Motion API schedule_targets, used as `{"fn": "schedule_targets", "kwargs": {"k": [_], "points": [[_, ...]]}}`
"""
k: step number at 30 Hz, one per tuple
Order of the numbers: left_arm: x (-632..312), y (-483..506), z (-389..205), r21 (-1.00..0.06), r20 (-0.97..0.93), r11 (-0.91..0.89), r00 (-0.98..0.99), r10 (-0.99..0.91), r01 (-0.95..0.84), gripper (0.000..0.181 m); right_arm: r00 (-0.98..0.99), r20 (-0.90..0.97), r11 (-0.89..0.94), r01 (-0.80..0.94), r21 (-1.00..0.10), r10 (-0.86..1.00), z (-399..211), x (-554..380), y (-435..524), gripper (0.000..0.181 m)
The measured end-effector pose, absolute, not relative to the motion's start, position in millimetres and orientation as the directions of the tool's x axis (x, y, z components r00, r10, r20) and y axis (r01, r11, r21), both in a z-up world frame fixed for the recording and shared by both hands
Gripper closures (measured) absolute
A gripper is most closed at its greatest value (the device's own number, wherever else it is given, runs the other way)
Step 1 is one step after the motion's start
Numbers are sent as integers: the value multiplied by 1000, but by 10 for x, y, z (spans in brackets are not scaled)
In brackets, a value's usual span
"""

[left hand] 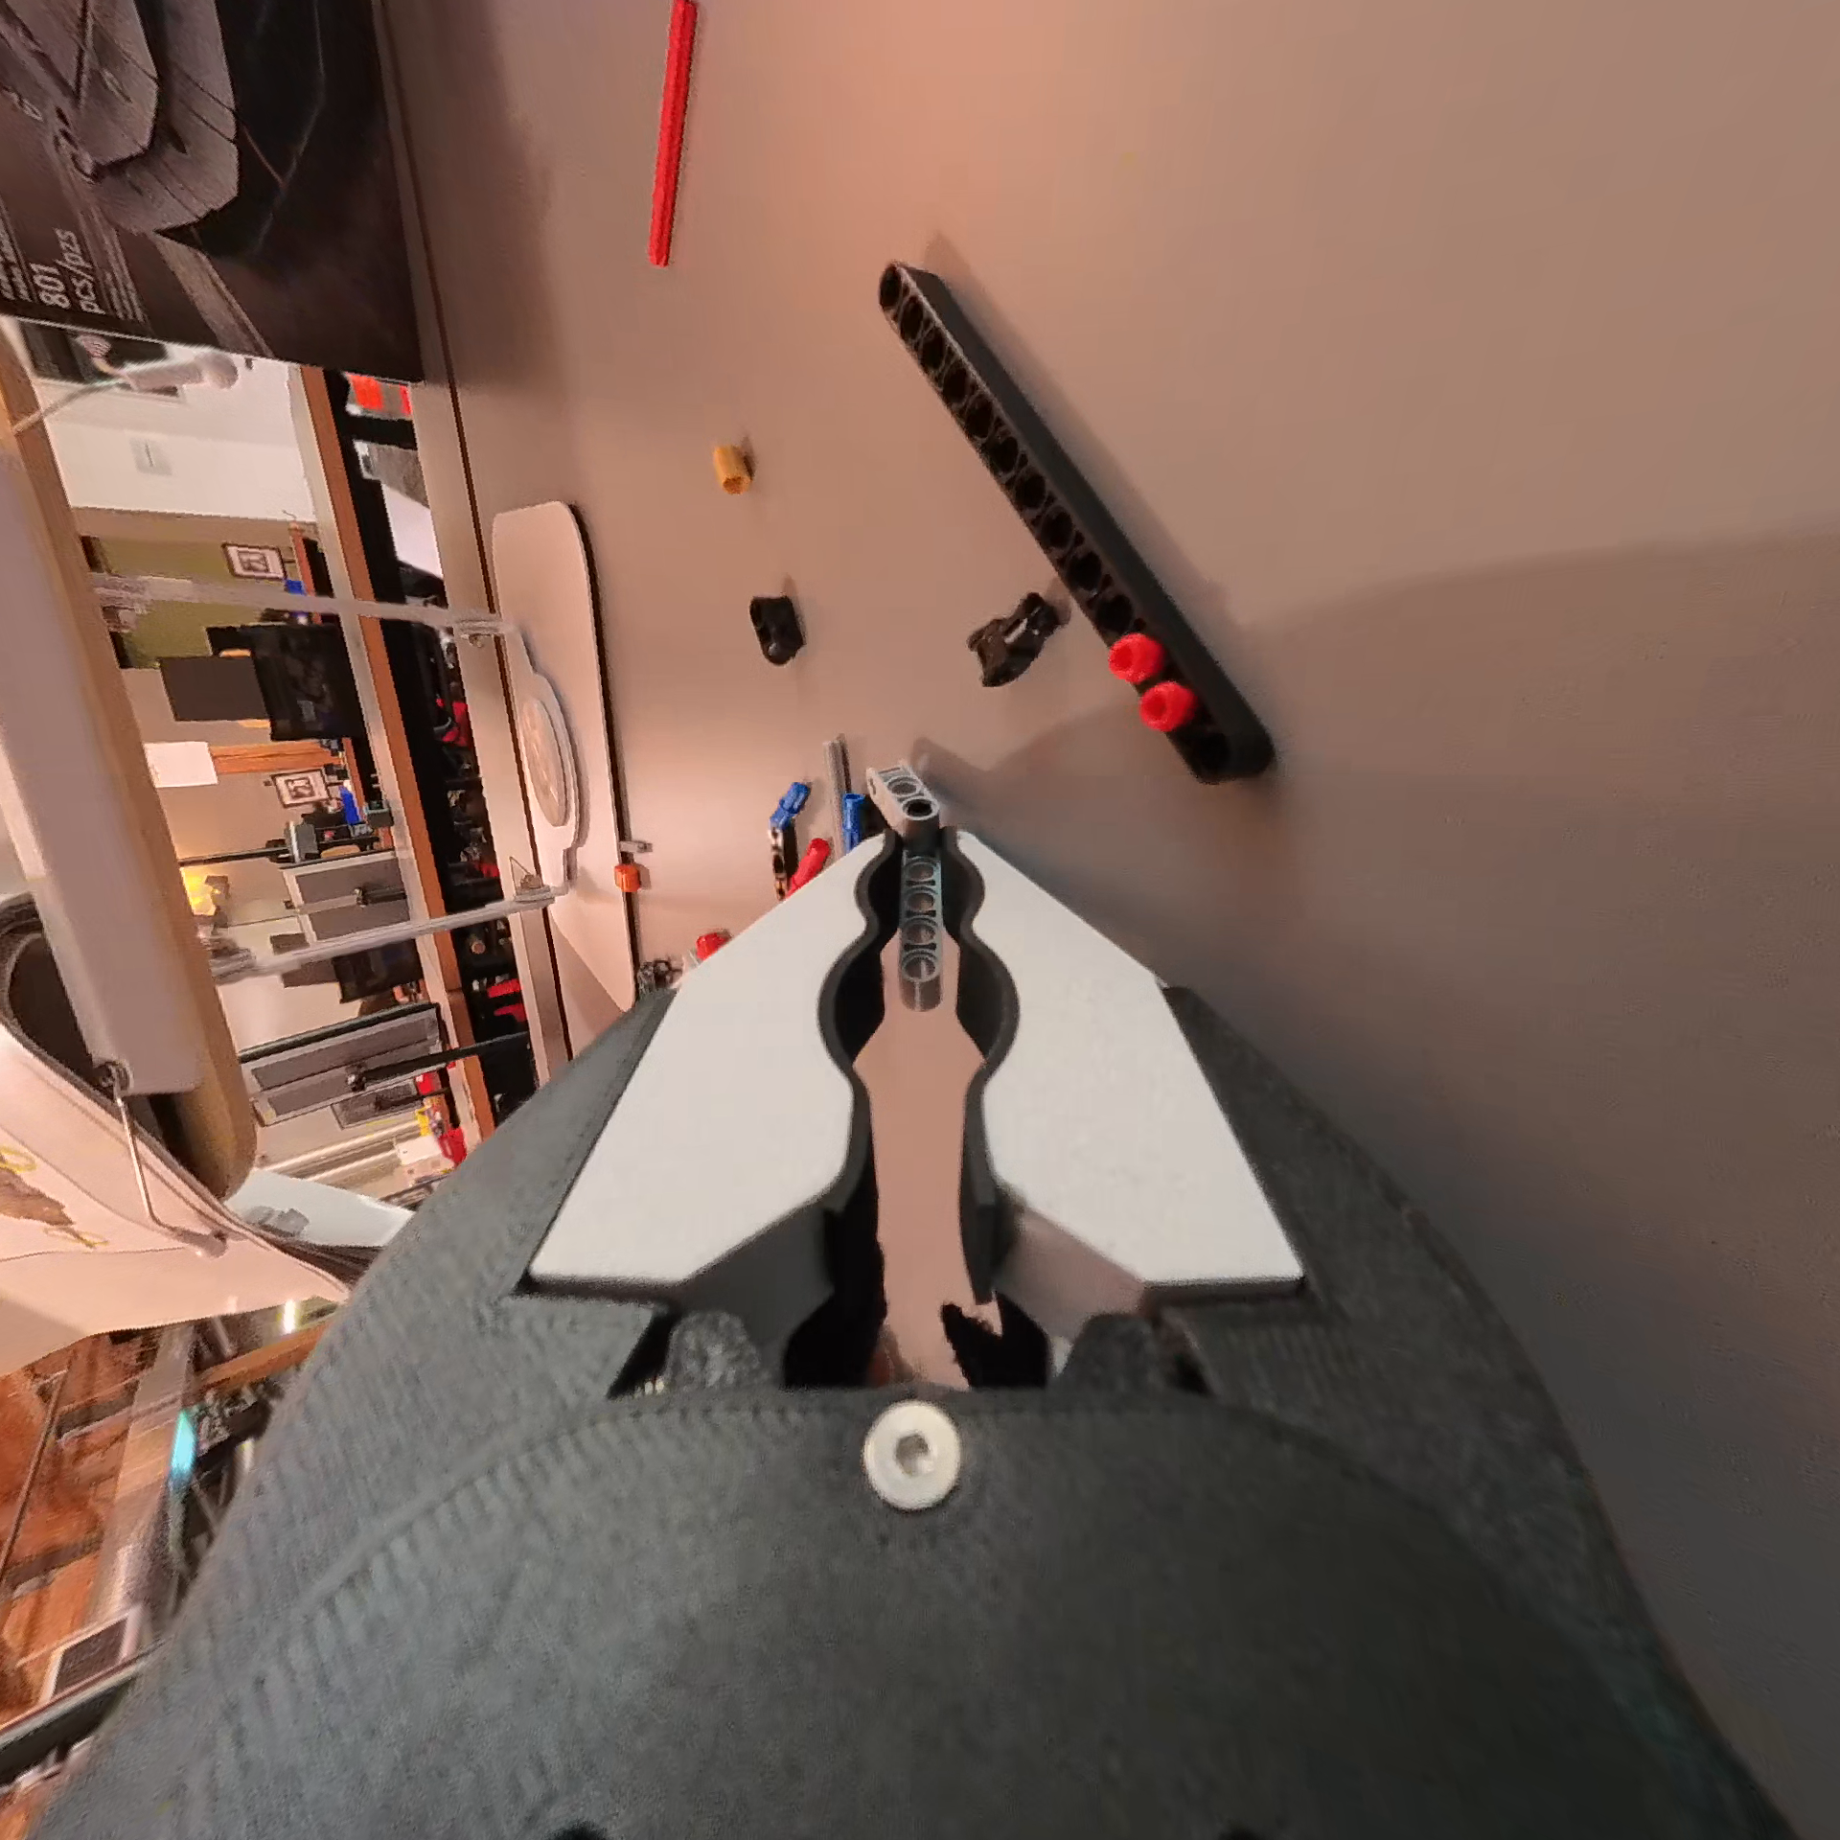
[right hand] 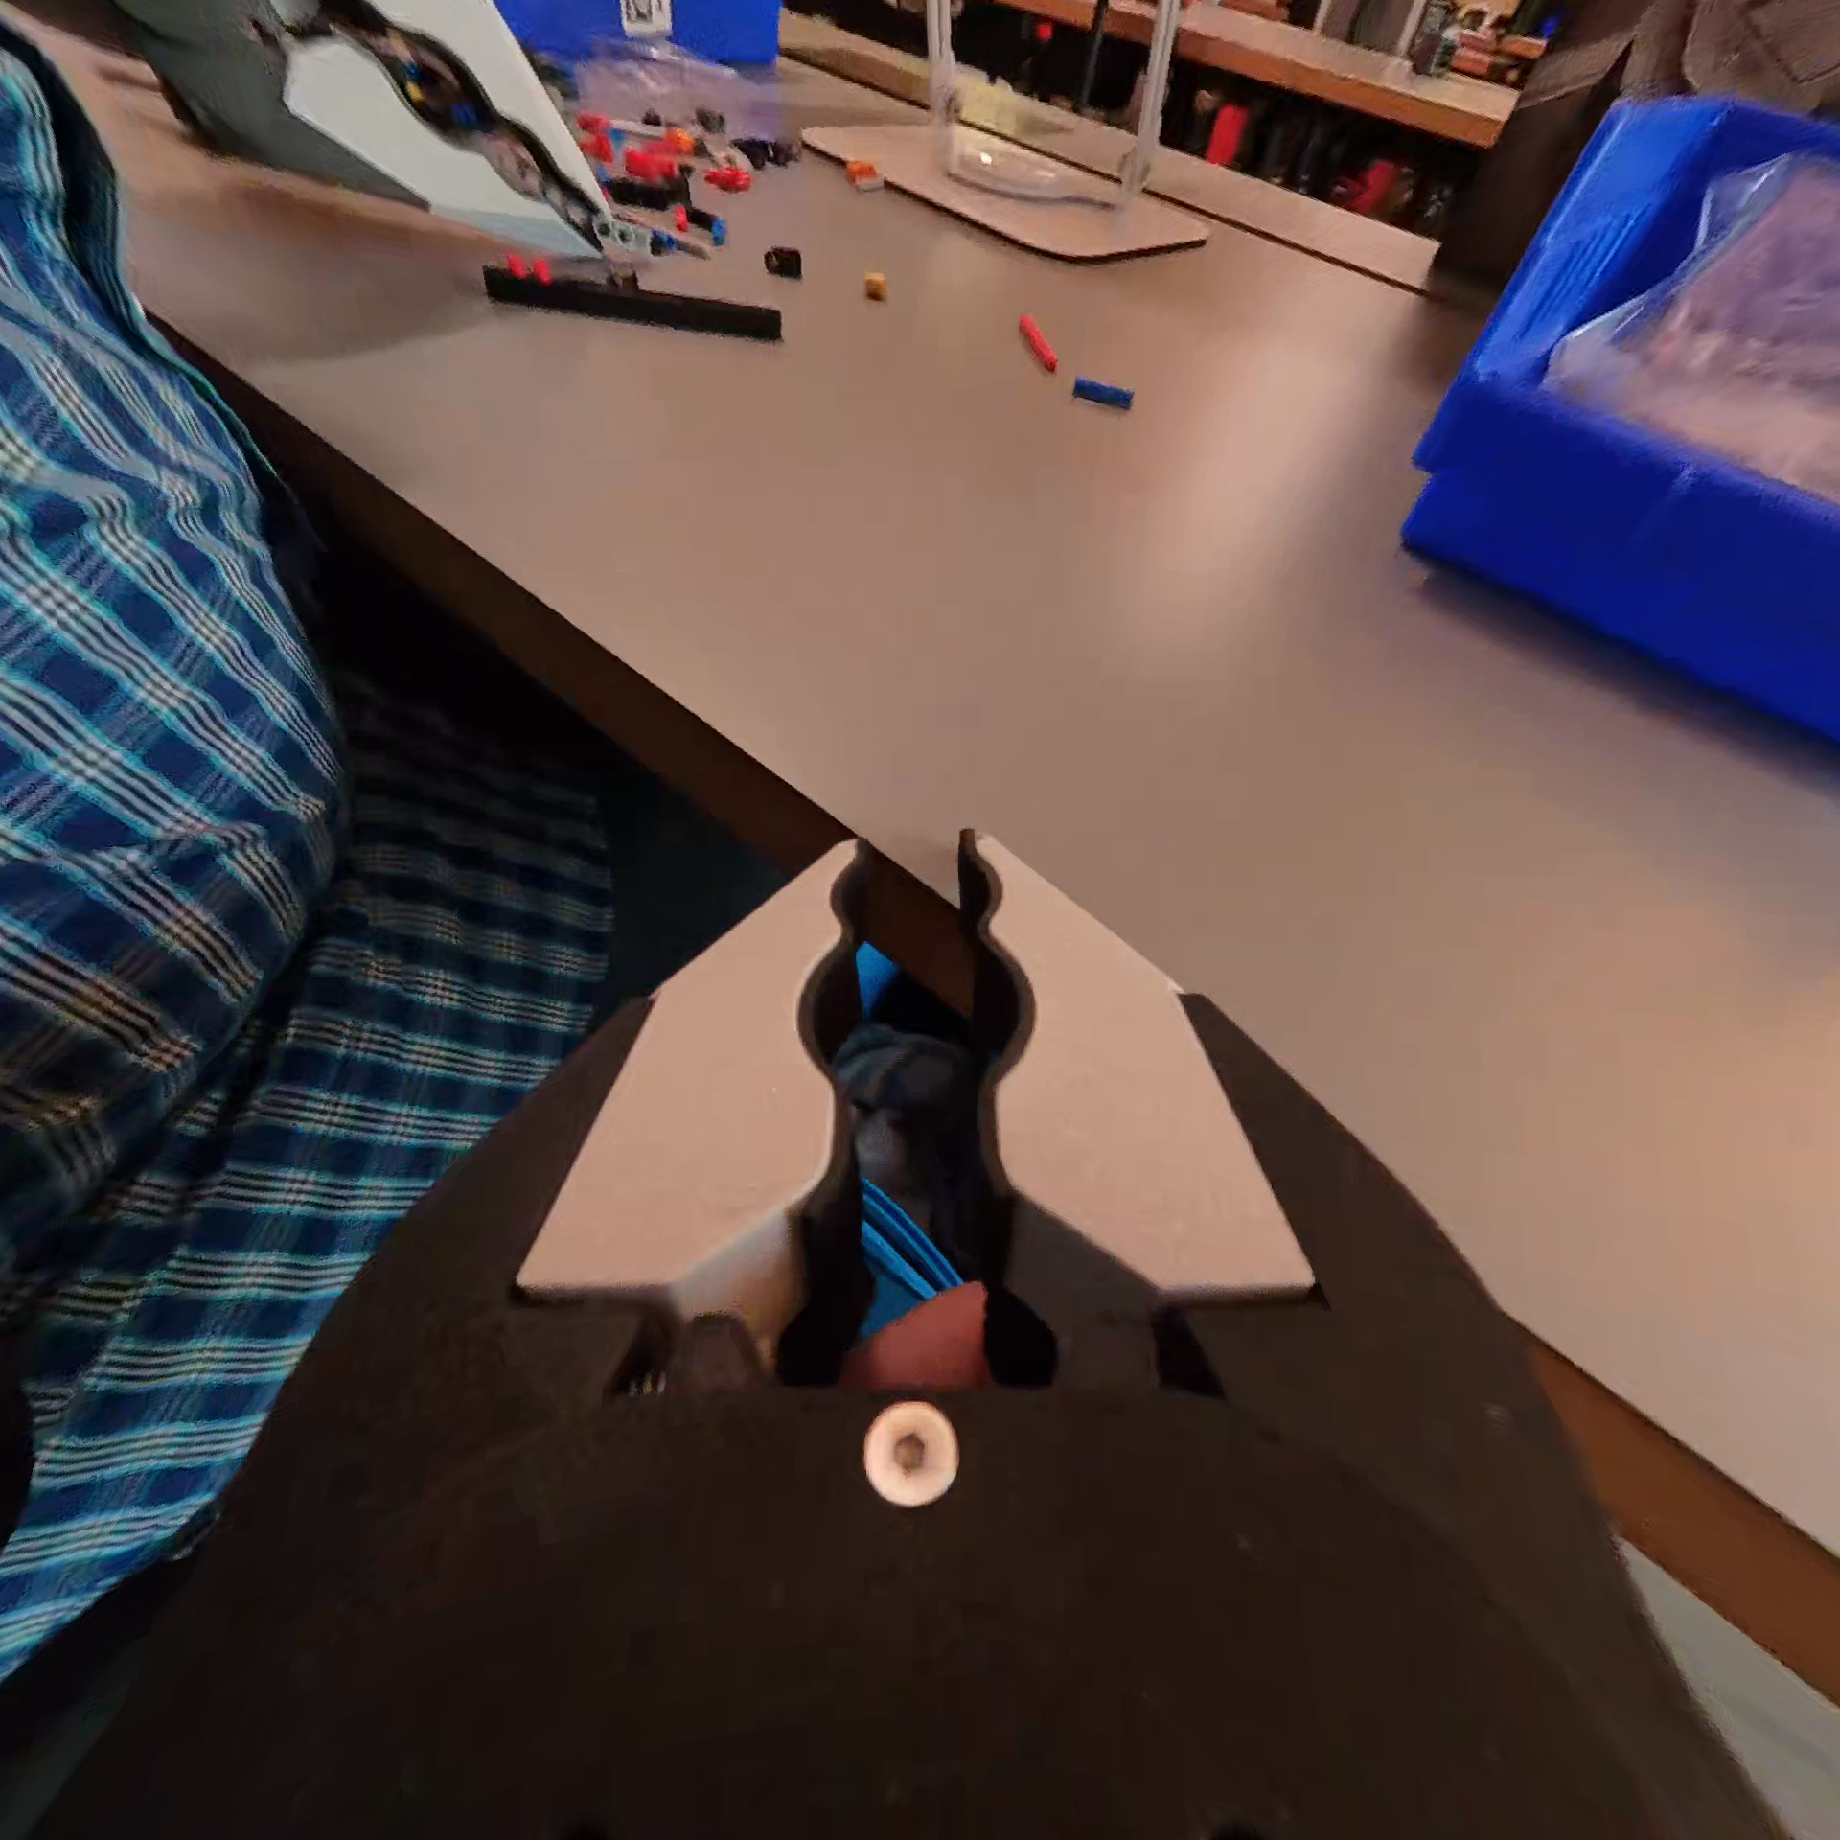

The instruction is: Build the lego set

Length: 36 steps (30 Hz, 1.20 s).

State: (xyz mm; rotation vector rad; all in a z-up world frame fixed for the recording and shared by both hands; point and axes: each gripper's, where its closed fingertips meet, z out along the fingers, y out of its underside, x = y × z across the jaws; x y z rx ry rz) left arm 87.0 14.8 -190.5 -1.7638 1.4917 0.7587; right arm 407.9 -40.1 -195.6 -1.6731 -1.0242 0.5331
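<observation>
My left gripper (left hand: 916, 846) is shut on a grey angled Lego beam (left hand: 921, 921), which sticks out past the fingertips just above the table. A long black beam (left hand: 1065, 508) with two red pins (left hand: 1150, 682) lies to its right. A small black piece (left hand: 1011, 637), a black connector (left hand: 775, 627), a yellow bush (left hand: 732, 468) and a long red axle (left hand: 672, 129) lie beyond. My right gripper (right hand: 911, 856) is slightly open and empty at the table's near edge. Its view shows the left gripper (right hand: 597, 234) by the black beam (right hand: 632, 299).
A pile of small red, blue and black pieces (right hand: 667, 169) lies behind the left gripper. A red piece (right hand: 1037, 343) and a blue piece (right hand: 1102, 392) lie mid-table. A blue bin (right hand: 1593, 478) with plastic bags stands right. A clear stand (right hand: 1006, 199) is at the back. A plaid sleeve (right hand: 149, 697) is left. There is about 35 cm between the tips of the two grippers. To the black connector (left hand: 775, 627): left tips about 7 cm, right tips about 35 cm.
</observation>
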Motion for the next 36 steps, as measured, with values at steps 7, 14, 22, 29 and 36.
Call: {"fn": "schedule_targets", "kwargs": {"k": [7, 14, 22, 29, 36], "points": [[865, 175, -1899, -161, -813, -151, 218, -540, -975, 176, 512, 161, -40, 359, -932, 843, -1946, 4220, -371, 153], [867, 165, -1887, -188, -866, -199, 258, -429, -962, 176, 502, 81, -62, 262, -963, 861, -1855, 4494, -453, 157], [859, 162, -1856, -230, -894, -232, 300, -333, -945, 176, 477, -107, -291, 331, -897, 872, -2509, 5127, -714, 159], [809, 149, -1744, -340, -898, -240, 390, -206, -909, 176, 616, -209, -558, 452, -696, 759, -4020, 5677, -1046, 149], [732, 183, -1729, -378, -885, -279, 433, -169, -883, 176, 832, -312, -827, 270, -493, 458, -5950, 6248, -1089, 143]]}}
